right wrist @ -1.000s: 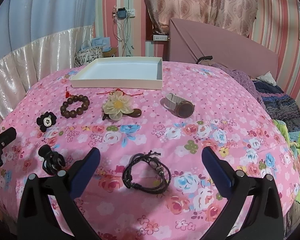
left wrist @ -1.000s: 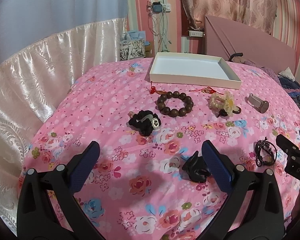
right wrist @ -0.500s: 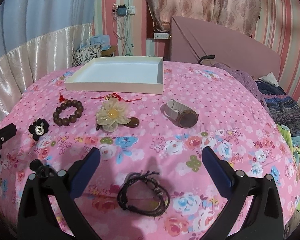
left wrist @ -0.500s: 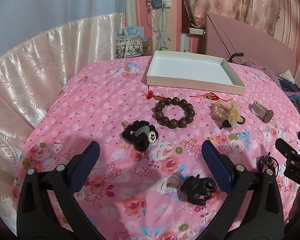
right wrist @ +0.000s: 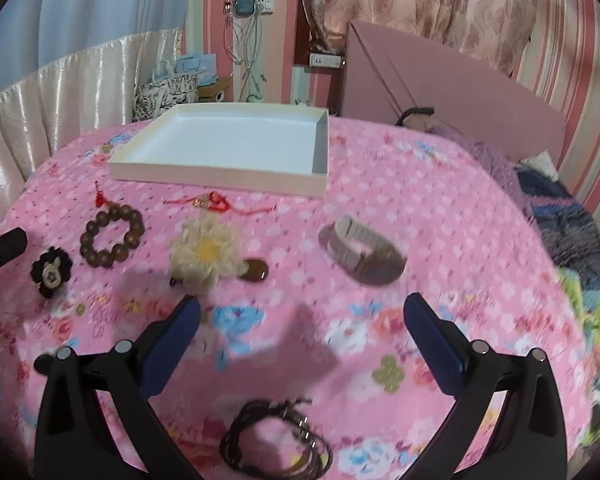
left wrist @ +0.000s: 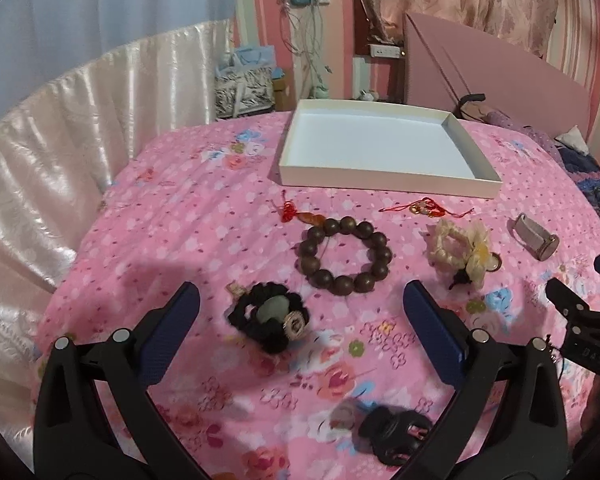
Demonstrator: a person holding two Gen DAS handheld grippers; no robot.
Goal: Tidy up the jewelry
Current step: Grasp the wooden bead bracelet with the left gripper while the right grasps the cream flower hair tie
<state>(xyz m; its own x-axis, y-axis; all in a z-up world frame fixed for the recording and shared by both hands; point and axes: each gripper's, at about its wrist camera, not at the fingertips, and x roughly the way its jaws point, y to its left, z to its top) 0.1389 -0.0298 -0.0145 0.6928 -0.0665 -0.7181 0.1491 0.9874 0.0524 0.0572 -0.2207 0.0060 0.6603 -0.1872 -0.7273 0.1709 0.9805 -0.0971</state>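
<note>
An empty white tray point(left wrist: 388, 178) point(right wrist: 220, 174) lies at the far side of the pink floral bedspread. In front of it lie a brown bead bracelet point(left wrist: 344, 256) point(right wrist: 112, 236), a black scrunchie point(left wrist: 270, 318) point(right wrist: 51, 272), a cream flower hair tie point(left wrist: 462, 250) point(right wrist: 204, 254), a red cord charm point(left wrist: 426, 207) point(right wrist: 216, 202) and a watch point(left wrist: 534, 236) point(right wrist: 360, 250). A black claw clip point(left wrist: 396, 434) lies close below my left gripper point(left wrist: 300, 320), which is open and empty above the scrunchie. My right gripper point(right wrist: 300, 320) is open and empty; a black cord bracelet point(right wrist: 278, 442) lies under it.
A cream satin bed skirt point(left wrist: 40, 168) runs along the left. A pink headboard point(right wrist: 440, 88) and rumpled blankets point(right wrist: 568, 236) lie to the right. Bags point(right wrist: 168, 88) stand on the floor behind the bed.
Both grippers have moved forward over the bed toward the tray; the jewelry now sits closer and lower in both views. Both stay open and empty.
</note>
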